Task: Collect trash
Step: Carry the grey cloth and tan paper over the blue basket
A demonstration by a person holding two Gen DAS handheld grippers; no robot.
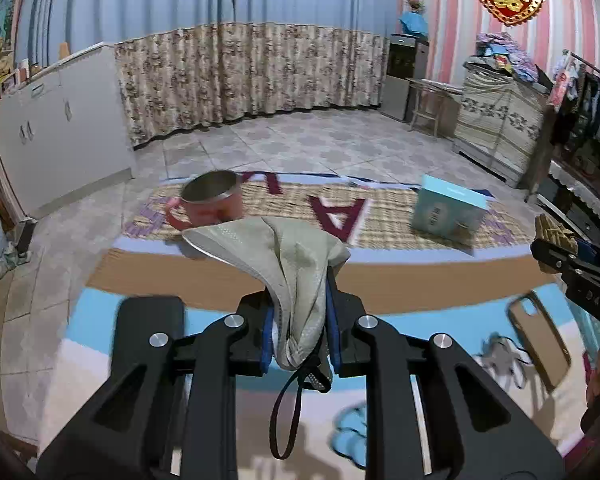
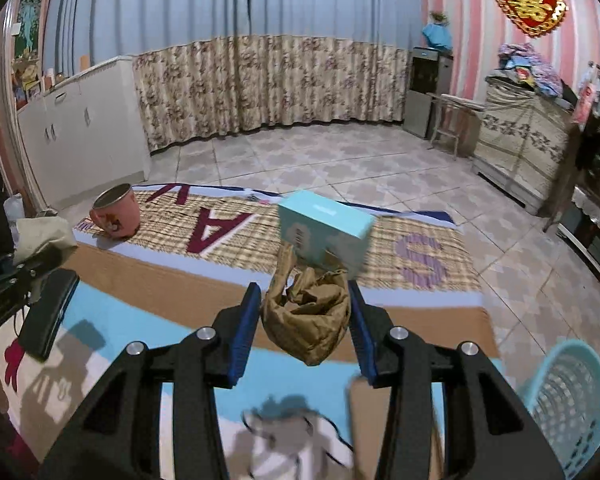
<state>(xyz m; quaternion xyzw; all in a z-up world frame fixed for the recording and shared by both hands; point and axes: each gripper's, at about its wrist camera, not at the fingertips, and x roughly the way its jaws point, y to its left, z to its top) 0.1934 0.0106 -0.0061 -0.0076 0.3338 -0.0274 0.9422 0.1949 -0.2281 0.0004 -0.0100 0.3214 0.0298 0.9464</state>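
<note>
Left gripper [image 1: 300,316]: jaws closed on a grey-beige face mask [image 1: 288,256], pinched between the blue pads [image 1: 269,336]. The mask's upper part fans out above the fingertips; its black ear loop [image 1: 288,408] hangs down below them. The mask is held in the air above the play mat [image 1: 400,292].

Right gripper [image 2: 304,320]: jaws clamped on a crumpled brown paper wad [image 2: 306,316], which sits between the two blue pads [image 2: 244,332] and touches both. It too is held above the mat.

Landmark for the rest is the teal box [image 2: 324,236], which lies on the checked, lettered part of the mat, directly beyond the paper wad in the right wrist view. A pink mug [image 2: 116,212] with a metal inside stands well to the left of the box, near the mat's far left corner. A black phone-like slab [image 2: 50,316] lies on the near left part of the mat, nearer the camera than the box. A brown phone case [image 1: 540,340] lies on the mat on the near side of the box. A small grey-white item [image 2: 288,432] lies on the mat under the right gripper; motion blur is heavy there, possibly a second mask. A light blue mesh basket [image 2: 572,396] stands on the tiled floor [image 2: 340,160], off the mat's near right corner, well this side of the box.
</note>
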